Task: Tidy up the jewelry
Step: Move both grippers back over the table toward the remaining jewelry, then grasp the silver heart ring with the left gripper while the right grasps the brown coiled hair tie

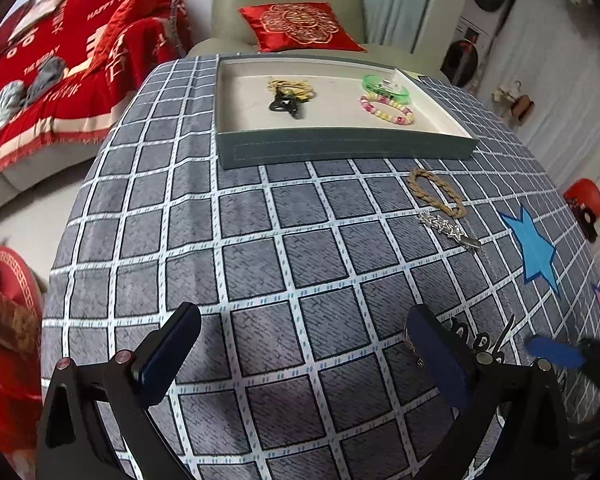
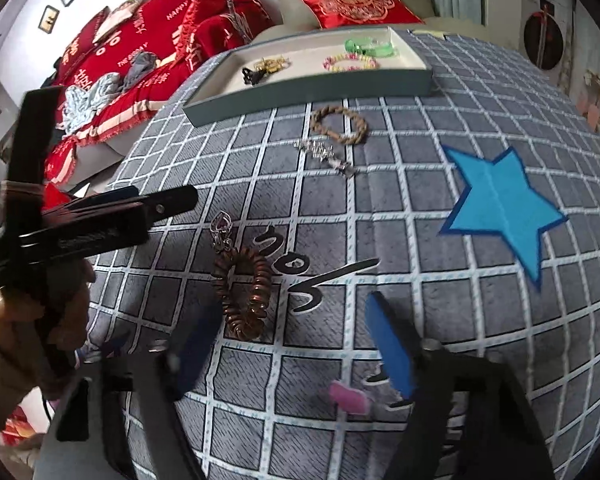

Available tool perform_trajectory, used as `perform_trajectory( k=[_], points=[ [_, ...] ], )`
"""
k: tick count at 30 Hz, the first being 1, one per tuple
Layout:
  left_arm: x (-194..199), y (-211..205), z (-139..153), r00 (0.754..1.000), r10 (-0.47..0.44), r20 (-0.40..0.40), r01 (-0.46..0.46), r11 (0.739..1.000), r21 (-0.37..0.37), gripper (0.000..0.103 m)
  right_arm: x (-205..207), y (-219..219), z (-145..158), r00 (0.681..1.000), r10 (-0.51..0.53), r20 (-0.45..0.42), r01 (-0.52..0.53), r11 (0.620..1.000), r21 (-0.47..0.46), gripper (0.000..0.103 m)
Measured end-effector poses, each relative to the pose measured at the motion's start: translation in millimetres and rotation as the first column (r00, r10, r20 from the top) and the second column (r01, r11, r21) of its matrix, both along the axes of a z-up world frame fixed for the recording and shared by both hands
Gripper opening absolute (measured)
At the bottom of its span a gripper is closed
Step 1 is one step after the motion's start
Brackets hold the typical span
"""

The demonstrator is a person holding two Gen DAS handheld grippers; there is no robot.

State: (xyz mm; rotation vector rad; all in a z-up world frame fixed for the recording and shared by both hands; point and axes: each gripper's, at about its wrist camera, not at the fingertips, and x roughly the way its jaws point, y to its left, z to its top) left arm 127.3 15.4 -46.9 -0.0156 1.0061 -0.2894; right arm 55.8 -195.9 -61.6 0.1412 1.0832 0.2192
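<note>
A grey-blue jewelry tray (image 1: 340, 148) (image 2: 312, 88) sits at the far side of the table. It holds a green bangle (image 1: 384, 86), a pink-yellow bead bracelet (image 1: 386, 109) and a gold-black piece (image 1: 288, 98). On the cloth lie a braided tan bracelet (image 1: 436, 192) (image 2: 340, 124), a silver star clip (image 1: 450, 229) (image 2: 324, 152), a brown coiled bracelet (image 2: 244, 296) and a small silver ring piece (image 2: 221, 228). My left gripper (image 1: 304, 356) is open and empty above the cloth. My right gripper (image 2: 296, 344) is open, just short of the coiled bracelet.
The table has a grey checked cloth with a blue star patch (image 2: 500, 204). A sofa with a red blanket (image 1: 60, 80) stands to the left, and an armchair with a red cushion (image 1: 300, 26) behind the tray. My left gripper shows at the left in the right wrist view (image 2: 100, 220).
</note>
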Motion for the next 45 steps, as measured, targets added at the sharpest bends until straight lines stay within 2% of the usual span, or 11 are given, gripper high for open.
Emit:
perform_trajectory(
  k=[4,6,8,10,16,23,29,31,32,38,45],
  points=[
    [-4.1,-2.3,-0.4,1.000,-0.004,0.001,0.004,1.000,0.002,0.103,-2.2,10.4,-0.6,0.999,0.025,0.025,-0.023,0.998,-0.060,0.056],
    [-5.8,-5.5,-1.1,1.000,-0.012,-0.001,0.012,1.000,0.003,0.103,-4.9,15.4,-1.2,0.999,0.035,0.038,-0.031,0.994,-0.106,0.045],
    [-7.5,-9.2,-2.1,1.000,-0.018,-0.006,0.018,1.000,0.000,0.103,-7.6,18.1,-2.2,0.998,0.040,0.051,-0.032,0.988,-0.148,0.021],
    [-9.3,-13.7,-2.6,1.000,-0.025,-0.009,0.025,1.000,-0.001,0.103,-11.5,16.7,-2.3,0.998,0.039,0.055,-0.030,0.986,-0.165,0.014],
    [-16.1,-28.4,-5.3,0.999,-0.051,-0.017,0.051,0.999,0.011,0.103,-19.6,3.0,-1.0,0.998,0.014,0.064,-0.002,0.984,-0.177,0.014],
    [-23.5,-46.4,-10.5,0.996,-0.084,-0.005,0.085,0.993,0.084,0.098,-19.7,1.5,-1.5,0.997,0.006,0.071,0.006,0.986,-0.167,0.014],
    [-30.8,-53.3,-6.7,0.992,-0.121,0.031,0.116,0.986,0.119,0.073,-20.1,0.7,-1.6,0.997,0.005,0.073,0.007,0.987,-0.162,0.014],
    [-33.4,-55.3,-5.0,0.989,-0.145,0.042,0.139,0.984,0.115,0.040,-20.0,0.5,-1.5,0.997,0.005,0.072,0.007,0.987,-0.161,0.014],
    [-34.5,-56.6,-4.8,0.987,-0.156,0.044,0.150,0.982,0.114,0.032,-19.9,0.1,-1.3,0.997,0.004,0.071,0.008,0.987,-0.159,0.014],
    [-30.8,-45.0,-2.9,0.987,-0.156,0.023,0.156,0.988,0.006,0.032,-17.6,-7.2,2.4,0.998,-0.024,0.064,0.031,0.994,-0.104,0.013],
    [-28.2,-31.7,4.0,0.993,-0.118,0.023,0.119,0.992,-0.039,0.032,-8.6,-17.7,14.2,0.996,-0.053,0.076,0.057,0.997,-0.043,0.012]
  ],
)
